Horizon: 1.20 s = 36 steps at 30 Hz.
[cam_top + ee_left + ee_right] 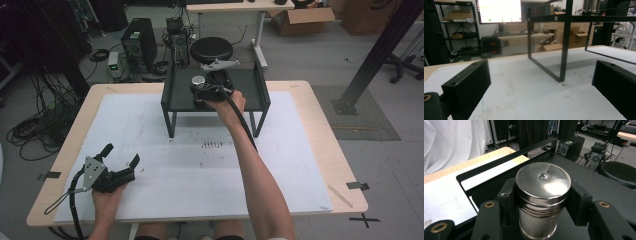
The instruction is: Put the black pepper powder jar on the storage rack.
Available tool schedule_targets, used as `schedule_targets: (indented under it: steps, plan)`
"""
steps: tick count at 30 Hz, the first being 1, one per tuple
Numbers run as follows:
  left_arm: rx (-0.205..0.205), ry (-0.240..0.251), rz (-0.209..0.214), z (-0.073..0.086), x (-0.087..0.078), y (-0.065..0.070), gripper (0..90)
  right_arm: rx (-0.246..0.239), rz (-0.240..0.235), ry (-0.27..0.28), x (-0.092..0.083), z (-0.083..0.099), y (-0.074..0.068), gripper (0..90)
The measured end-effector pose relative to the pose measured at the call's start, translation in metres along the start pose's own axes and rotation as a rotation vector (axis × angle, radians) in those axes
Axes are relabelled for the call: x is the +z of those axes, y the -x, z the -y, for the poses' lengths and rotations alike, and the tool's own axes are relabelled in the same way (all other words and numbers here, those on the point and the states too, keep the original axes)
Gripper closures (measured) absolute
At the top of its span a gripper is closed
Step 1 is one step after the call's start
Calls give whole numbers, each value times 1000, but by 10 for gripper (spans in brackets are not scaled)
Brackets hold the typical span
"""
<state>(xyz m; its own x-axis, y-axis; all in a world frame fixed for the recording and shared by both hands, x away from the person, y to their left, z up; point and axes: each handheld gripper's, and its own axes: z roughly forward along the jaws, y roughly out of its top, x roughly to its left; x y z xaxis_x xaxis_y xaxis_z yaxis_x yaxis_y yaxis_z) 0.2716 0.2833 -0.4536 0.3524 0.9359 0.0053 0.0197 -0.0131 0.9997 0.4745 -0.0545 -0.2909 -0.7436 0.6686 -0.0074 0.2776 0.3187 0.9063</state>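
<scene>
A shiny metal shaker (pixel 543 182) with a flat lid stands upright on the top of a black metal stand (pixel 594 185). My right gripper (pixel 541 202) is shut on it, one pad pressing on each side of its body. From above, the shaker's lid (pixel 198 80) shows at the left of the stand's top (pixel 250 85), with the right gripper (pixel 202 89) just behind it in the person's hand. My left gripper (pixel 121 155) rests low at the table's near left, open, with nothing between its jaws. Ahead of the left gripper (pixel 541 82) is the stand's leg frame (pixel 564 50).
A white mat (pixel 200 175) covers most of the wooden table. Beyond the far edge stand a black stool (pixel 211 49), a computer tower (pixel 139 42) and cardboard boxes (pixel 300 20). Cables (pixel 30 130) lie on the floor at the left. A black post (pixel 380 50) rises at the right.
</scene>
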Motion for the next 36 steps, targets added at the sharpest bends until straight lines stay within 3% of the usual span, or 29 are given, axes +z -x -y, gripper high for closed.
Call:
schedule_targets:
  steps: [17, 24, 27, 28, 30, 36]
  plan:
    - [0, 0, 0, 0, 0, 0, 24, 2, -5, 5, 1, 1, 1, 479]
    - [0, 0, 0, 0, 0, 0, 24, 8, -17, 6, 2, 2, 0, 436]
    - [1, 0, 0, 0, 0, 0, 24, 7, -4, 14, 1, 1, -1, 311]
    - [0, 0, 0, 0, 0, 0, 24, 7, -4, 14, 1, 1, -1, 311]
    - [0, 0, 0, 0, 0, 0, 24, 24, 24, 32, 0, 2, 0, 199]
    - [1, 0, 0, 0, 0, 0, 24, 37, 15, 43, -3, 2, -1, 79]
